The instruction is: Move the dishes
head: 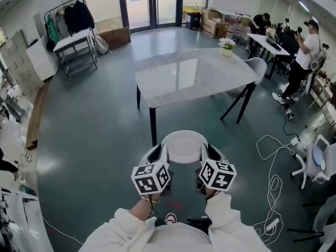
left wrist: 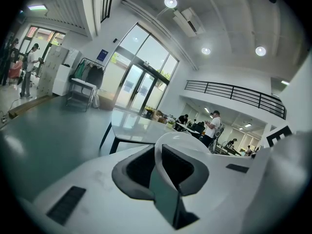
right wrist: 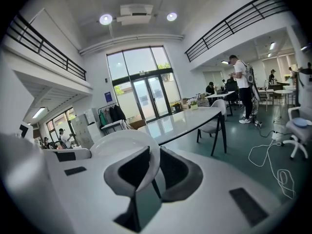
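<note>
A white round plate [head: 184, 146] hangs above the floor in front of me, held level between both grippers. My left gripper [head: 161, 156] is shut on the plate's left rim [left wrist: 168, 147], which stands between its dark pads. My right gripper [head: 205, 155] is shut on the right rim [right wrist: 146, 155]. The plate's white face [right wrist: 122, 143] spreads beyond the jaws in the right gripper view. A grey-white table [head: 194, 77] stands ahead of the plate, its top bare except for a small flower pot [head: 227, 46] at the far right corner.
A grey chair [head: 252, 70] sits at the table's right side. White cables [head: 273, 182] lie on the floor at right beside a white swivel chair [head: 317, 159]. People [head: 304, 51] stand at desks at the back right. A clothes rack and a metal table [head: 73, 43] stand at the back left.
</note>
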A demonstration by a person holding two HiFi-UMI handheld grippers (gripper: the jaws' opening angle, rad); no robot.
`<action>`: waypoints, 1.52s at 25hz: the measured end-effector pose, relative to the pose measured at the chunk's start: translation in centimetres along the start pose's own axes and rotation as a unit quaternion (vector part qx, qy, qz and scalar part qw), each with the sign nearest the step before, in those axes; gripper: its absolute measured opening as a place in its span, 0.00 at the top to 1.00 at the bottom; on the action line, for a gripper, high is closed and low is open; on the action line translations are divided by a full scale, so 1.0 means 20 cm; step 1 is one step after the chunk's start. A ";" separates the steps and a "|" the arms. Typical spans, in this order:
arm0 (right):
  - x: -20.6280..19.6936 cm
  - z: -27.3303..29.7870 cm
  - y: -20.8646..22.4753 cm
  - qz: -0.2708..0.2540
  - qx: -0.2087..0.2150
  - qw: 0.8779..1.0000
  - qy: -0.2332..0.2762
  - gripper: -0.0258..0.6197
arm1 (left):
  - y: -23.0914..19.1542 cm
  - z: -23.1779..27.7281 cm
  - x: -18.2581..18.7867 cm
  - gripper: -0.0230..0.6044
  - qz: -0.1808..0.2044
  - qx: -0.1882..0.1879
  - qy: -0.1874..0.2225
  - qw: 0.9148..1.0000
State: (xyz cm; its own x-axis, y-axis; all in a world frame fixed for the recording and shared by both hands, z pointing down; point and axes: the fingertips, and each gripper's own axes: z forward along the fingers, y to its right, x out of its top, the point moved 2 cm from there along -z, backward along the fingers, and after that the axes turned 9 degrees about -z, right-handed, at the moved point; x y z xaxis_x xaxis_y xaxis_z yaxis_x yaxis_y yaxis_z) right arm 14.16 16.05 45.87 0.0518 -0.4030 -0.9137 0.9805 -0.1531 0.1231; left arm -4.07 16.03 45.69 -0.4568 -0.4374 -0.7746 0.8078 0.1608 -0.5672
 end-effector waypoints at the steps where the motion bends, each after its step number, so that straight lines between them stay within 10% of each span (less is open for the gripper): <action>1: 0.01 0.00 0.01 0.000 -0.001 1.000 0.002 0.78 | 0.01 0.01 0.00 0.90 0.000 -0.001 -0.001 1.000; 38: 0.43 0.82 0.28 0.014 -0.024 1.000 0.013 0.78 | -0.01 0.93 0.41 0.90 0.023 -0.027 -0.014 0.999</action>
State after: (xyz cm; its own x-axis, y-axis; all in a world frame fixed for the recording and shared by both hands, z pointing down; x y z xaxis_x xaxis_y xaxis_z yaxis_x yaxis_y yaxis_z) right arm 17.07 -2.98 45.08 0.0840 -0.3827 -0.9201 0.9866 -0.0979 0.1308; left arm -1.09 -4.10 44.69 -0.4089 -0.4527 -0.7924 0.8060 0.2280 -0.5462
